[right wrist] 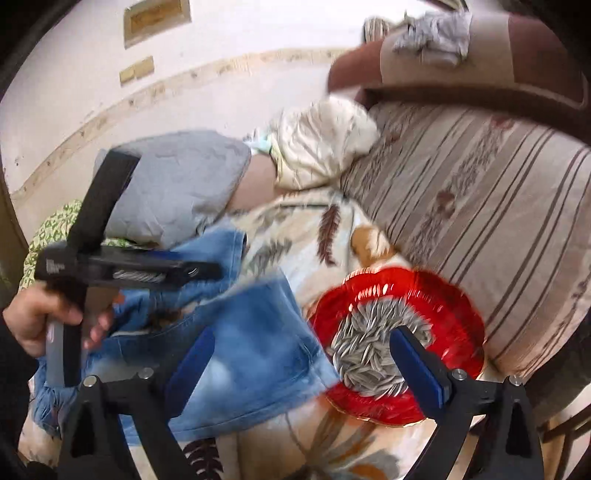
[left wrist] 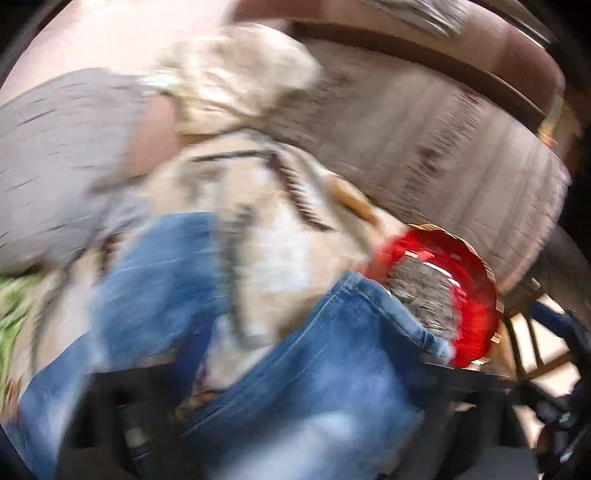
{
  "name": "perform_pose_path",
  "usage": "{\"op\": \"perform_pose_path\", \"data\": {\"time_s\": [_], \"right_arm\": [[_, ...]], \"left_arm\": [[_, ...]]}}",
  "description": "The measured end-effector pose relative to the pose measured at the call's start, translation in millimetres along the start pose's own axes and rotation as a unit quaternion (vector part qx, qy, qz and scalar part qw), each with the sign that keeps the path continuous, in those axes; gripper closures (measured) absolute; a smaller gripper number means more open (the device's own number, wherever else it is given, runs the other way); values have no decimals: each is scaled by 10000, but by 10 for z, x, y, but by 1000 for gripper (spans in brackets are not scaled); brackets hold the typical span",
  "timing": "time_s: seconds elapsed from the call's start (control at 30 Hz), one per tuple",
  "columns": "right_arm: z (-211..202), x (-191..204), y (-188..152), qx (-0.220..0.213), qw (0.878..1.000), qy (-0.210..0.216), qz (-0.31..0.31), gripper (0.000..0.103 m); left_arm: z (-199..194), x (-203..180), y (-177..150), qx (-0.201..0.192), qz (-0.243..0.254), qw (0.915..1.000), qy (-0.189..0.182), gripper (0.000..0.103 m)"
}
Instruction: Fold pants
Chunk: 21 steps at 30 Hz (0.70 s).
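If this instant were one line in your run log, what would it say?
task: fold pants | jeans: crumpled, unfolded | left tongs: over jeans, blurred | right tongs: open, empty | red plate: seeds, beside jeans

One pair of blue jeans [right wrist: 236,343] lies crumpled on one leaf-patterned blanket [right wrist: 317,236]. One red plate [right wrist: 443,306] sits at the right, touching the jeans, and holds a single heap of sunflower seeds [right wrist: 365,343], too many to count. Two cushions lie at the far side: one grey [right wrist: 177,184] and one cream [right wrist: 321,144]. One striped sofa back [right wrist: 480,206] rises on the right, with one crumpled grey cloth [right wrist: 432,33] on top. Two grippers show: the right gripper [right wrist: 306,365], with two blue fingers [right wrist: 417,365], and the left gripper [right wrist: 207,271], held by one hand [right wrist: 40,317].
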State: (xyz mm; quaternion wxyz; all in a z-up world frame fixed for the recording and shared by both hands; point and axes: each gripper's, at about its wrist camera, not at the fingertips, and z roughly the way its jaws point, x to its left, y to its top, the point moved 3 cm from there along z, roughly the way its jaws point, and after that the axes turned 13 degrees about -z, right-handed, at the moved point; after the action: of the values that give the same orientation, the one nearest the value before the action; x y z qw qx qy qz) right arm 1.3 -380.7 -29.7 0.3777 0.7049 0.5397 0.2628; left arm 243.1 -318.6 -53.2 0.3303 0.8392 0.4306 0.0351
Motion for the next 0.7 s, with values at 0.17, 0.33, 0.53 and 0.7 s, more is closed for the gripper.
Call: {"op": "perform_pose_path", "data": {"time_s": [0.17, 0.33, 0.53, 0.7], "right_arm": [[-54, 150, 135, -75, 9995, 179, -230, 5], [7, 535, 245, -92, 9962, 603, -618, 5], [244, 1259, 368, 45, 9781, 1819, -1012, 5], [503, 2022, 562, 176, 9495, 2529, -1847, 5]], "left_arm": [[-435, 470, -175, -198, -430, 9988, 118, 6], [-983, 1140, -554, -384, -967, 9936, 436, 6], [-1709, 2155, -1131, -719, -1911, 9726, 1109, 6], [-2233, 2790, -1782, -939, -2733, 9420, 1708, 6]]}}
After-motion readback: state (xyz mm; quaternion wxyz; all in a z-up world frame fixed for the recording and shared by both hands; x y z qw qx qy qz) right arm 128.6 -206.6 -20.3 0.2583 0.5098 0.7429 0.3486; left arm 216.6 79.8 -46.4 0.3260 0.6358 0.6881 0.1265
